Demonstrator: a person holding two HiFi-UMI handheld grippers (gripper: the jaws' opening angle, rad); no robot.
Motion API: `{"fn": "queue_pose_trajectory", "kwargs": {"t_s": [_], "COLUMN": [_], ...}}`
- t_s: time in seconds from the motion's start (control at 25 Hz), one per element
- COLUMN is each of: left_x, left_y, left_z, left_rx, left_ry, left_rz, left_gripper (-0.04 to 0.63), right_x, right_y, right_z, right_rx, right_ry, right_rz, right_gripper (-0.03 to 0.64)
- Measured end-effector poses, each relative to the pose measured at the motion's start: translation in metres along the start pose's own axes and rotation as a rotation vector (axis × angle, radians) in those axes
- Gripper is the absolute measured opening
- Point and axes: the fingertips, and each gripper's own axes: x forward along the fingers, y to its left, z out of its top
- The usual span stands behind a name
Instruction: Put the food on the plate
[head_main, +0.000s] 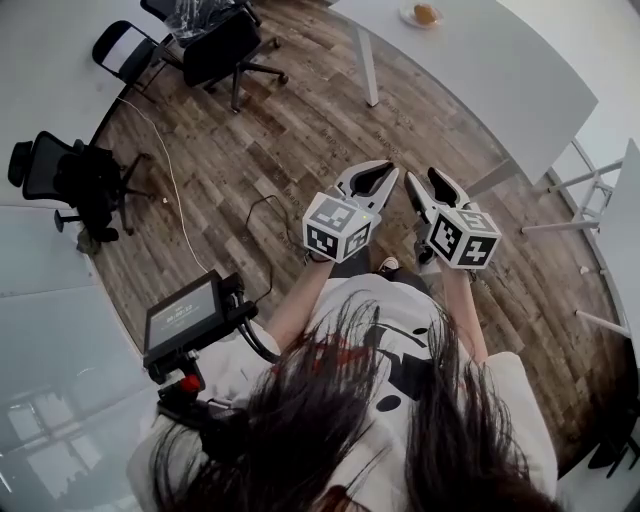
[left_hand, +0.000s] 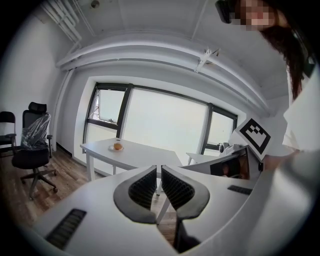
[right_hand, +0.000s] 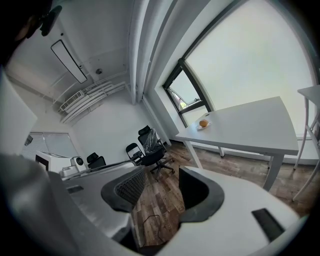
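Note:
An orange-brown piece of food (head_main: 425, 13) lies on a small white plate (head_main: 408, 18) near the far end of a long white table (head_main: 480, 70). Both gripper views show the food (left_hand: 117, 146) (right_hand: 203, 123) far off on that table. I hold both grippers out over the wooden floor, well short of the table. My left gripper (head_main: 385, 172) (left_hand: 158, 170) is shut, its ribbed pads almost touching and empty. My right gripper (head_main: 425, 180) (right_hand: 162, 170) is drawn in too; a strip of floor shows between its jaws and nothing is held.
Black office chairs stand at the far left (head_main: 235, 50) and left (head_main: 70, 175). A thin cable (head_main: 175, 190) trails across the wood floor. A second white table (head_main: 625, 230) stands at the right. A small screen on a rig (head_main: 185, 315) hangs by the person's chest.

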Motion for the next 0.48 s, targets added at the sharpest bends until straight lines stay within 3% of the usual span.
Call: {"fn": "queue_pose_trajectory", "kwargs": {"t_s": [0.48], "left_x": [0.015], "left_y": [0.008], "left_z": [0.007], "left_rx": [0.016], "left_ry": [0.005], "left_rz": [-0.016], "left_gripper": [0.015], "right_x": [0.011], "right_y": [-0.010], "right_z": [0.010], "right_rx": [0.000], "right_ry": [-0.008], "right_rz": [-0.012], "right_gripper": [0.219]}}
